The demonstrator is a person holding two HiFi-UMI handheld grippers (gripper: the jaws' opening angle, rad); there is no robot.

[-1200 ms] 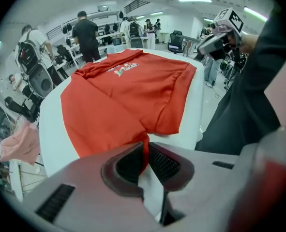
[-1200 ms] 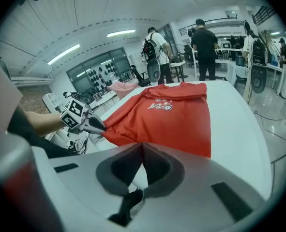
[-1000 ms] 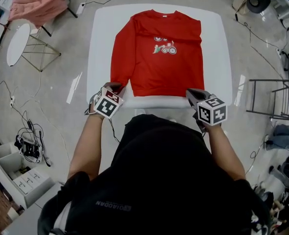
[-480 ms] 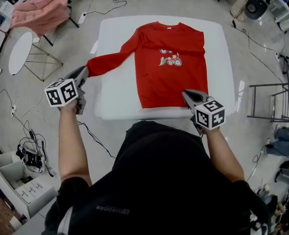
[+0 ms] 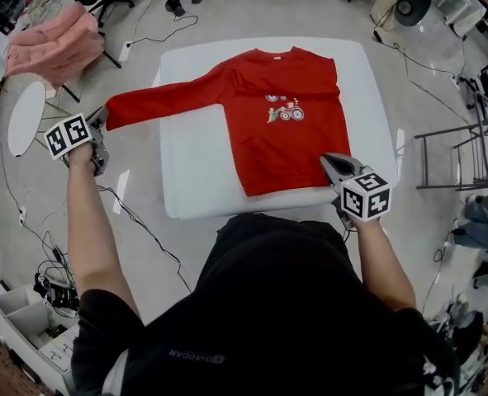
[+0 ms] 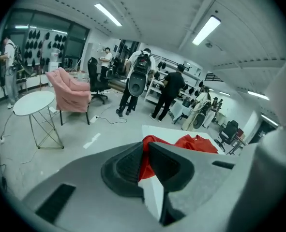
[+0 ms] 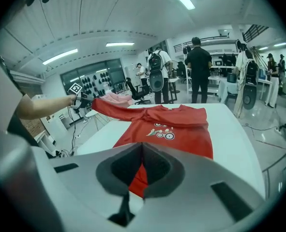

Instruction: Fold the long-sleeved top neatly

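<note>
Left gripper (image 5: 97, 130) pinches the sleeve cuff (image 5: 116, 112) taut and right gripper (image 5: 330, 162) sits shut beside the hem (image 5: 285, 184), so overpulling could drag the top (image 5: 289, 139) askew.

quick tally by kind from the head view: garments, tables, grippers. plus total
Garments: 2 (red long-sleeved top, pink garment)
Tables: 2 (white padded table, round white side table)
Grippers: 2 (left gripper, right gripper)
Total: 6
</note>
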